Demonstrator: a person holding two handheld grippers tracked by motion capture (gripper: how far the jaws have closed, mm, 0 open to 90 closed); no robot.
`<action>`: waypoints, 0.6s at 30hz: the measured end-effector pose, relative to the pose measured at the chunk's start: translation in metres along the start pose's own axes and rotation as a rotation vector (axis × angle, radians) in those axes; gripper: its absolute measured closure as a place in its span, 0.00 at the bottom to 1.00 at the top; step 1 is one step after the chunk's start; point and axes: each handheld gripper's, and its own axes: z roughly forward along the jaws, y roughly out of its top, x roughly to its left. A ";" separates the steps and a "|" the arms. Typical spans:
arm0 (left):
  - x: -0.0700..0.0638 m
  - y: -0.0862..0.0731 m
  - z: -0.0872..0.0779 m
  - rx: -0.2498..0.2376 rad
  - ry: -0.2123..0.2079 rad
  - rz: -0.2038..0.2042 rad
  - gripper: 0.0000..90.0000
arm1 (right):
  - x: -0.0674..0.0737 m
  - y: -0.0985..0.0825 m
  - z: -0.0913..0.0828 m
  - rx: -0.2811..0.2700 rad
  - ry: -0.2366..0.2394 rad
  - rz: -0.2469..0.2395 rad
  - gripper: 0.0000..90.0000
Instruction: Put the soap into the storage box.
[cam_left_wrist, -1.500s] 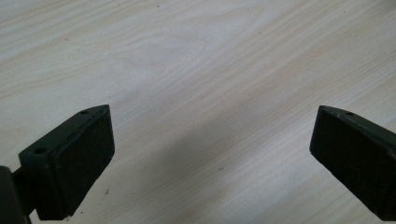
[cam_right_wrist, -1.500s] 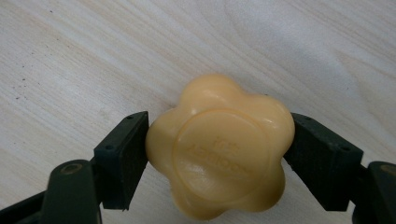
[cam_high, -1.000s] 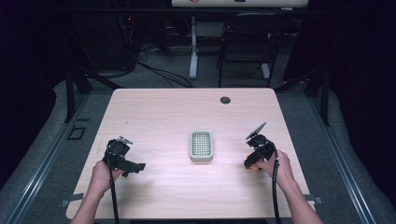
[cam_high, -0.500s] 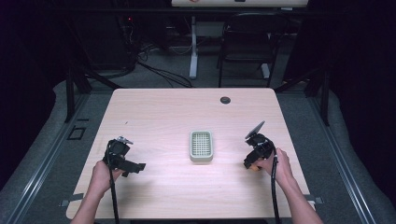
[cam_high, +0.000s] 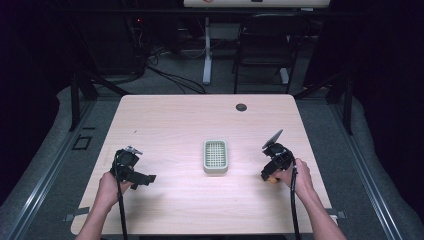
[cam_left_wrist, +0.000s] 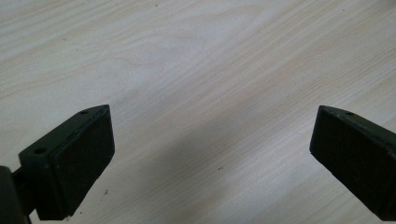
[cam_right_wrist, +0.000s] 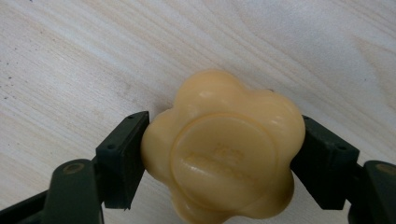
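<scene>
The light wood-grain table (cam_high: 200, 125) is a pale rectangle with a small dark round grommet (cam_high: 241, 107) near the middle of its far edge. It stands on grey flooring in a dark room, where a black chair (cam_high: 265, 50), a white table leg (cam_high: 207, 50) and loose cables (cam_high: 170, 75) lie beyond the far edge. At the table's centre sits a pale green rectangular soap dish with a slotted grid top (cam_high: 215, 156).

The left gripper (cam_high: 131, 169) is held near the near-left corner, and in the left gripper view its black fingers (cam_left_wrist: 74, 163) stand wide apart over bare wood with nothing between them.

The right gripper (cam_high: 270, 172) is held close to the right edge, toward the near side, well apart from the soap dish. In the right gripper view its fingers (cam_right_wrist: 122, 158) are clamped on a pale yellow flower-shaped bar of soap (cam_right_wrist: 223, 151), one pad pressing each side, with the soap just above the wood. In the high view a bit of the soap's yellow peeks out below the gripper (cam_high: 270, 179).

Against the earlier pictures, both hands and grippers are where they were, the soap dish has not shifted, and nothing else on the table has changed.
</scene>
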 end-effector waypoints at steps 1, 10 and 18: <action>0.000 0.000 0.000 0.000 0.000 0.001 0.00 | 0.000 -0.001 0.000 -0.012 0.009 0.006 0.28; 0.000 0.000 0.000 0.001 -0.001 -0.001 0.00 | -0.001 0.000 -0.009 -0.019 0.014 -0.005 0.29; 0.000 0.000 0.000 0.000 0.000 0.001 0.00 | -0.003 0.001 -0.012 0.011 0.013 -0.019 0.29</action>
